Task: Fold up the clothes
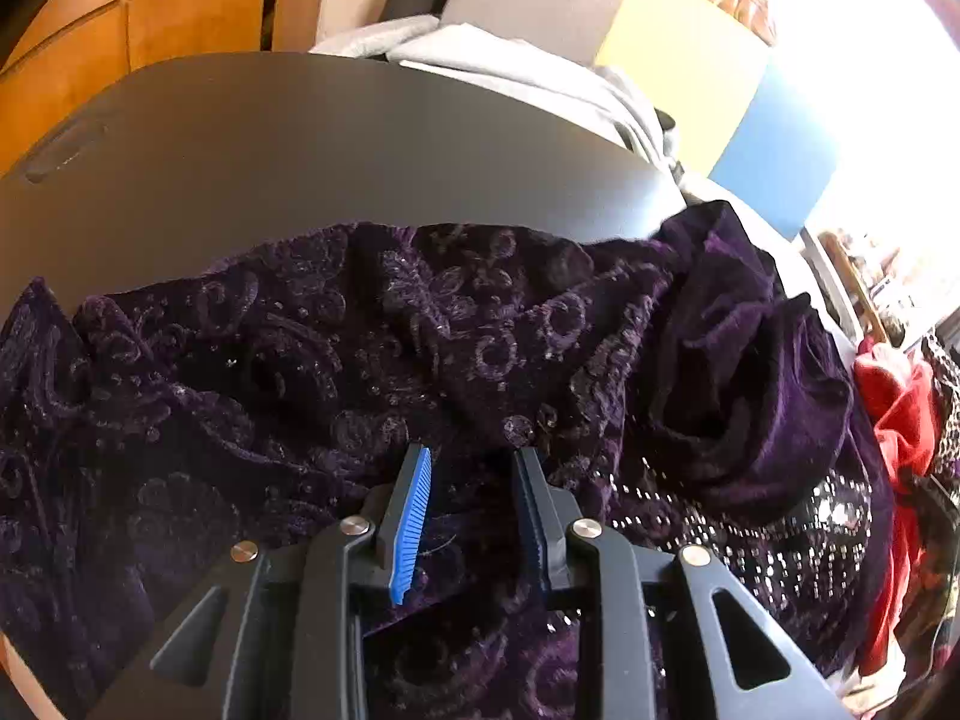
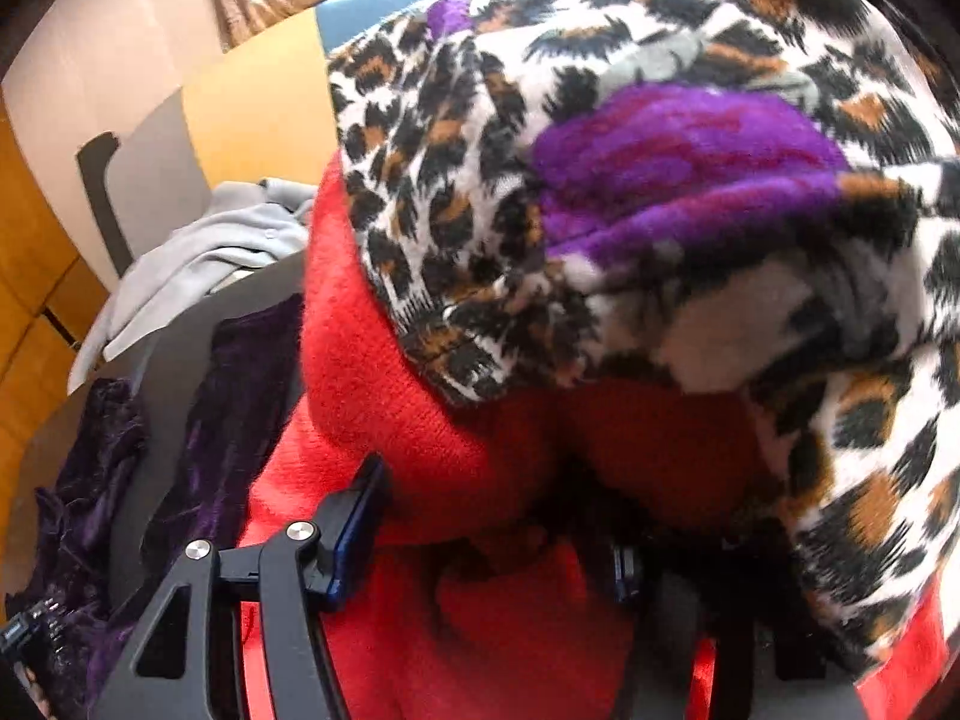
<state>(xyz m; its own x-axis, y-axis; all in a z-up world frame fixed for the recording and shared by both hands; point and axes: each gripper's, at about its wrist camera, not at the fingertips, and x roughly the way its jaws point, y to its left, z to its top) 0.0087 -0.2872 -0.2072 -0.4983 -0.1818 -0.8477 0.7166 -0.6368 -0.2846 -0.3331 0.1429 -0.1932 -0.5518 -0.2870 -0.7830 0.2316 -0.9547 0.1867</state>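
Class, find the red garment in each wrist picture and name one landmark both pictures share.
Left wrist view: the red garment hangs at the far right edge, beside the purple velvet garment.
Right wrist view: it fills the centre and bottom, under the leopard-print fabric, between the fingers of the right hand-held gripper.
Shared landmark: the grey clothes behind the dark table.

clothes piled all over the table (image 1: 300,138)

velvet garment (image 1: 360,348) is spread across the near half of the table; sweatshirt (image 1: 510,66) sits at the far edge behind it; off to the right, fleece sweater (image 2: 420,420) lies under the leopard-print fleece (image 2: 600,150)
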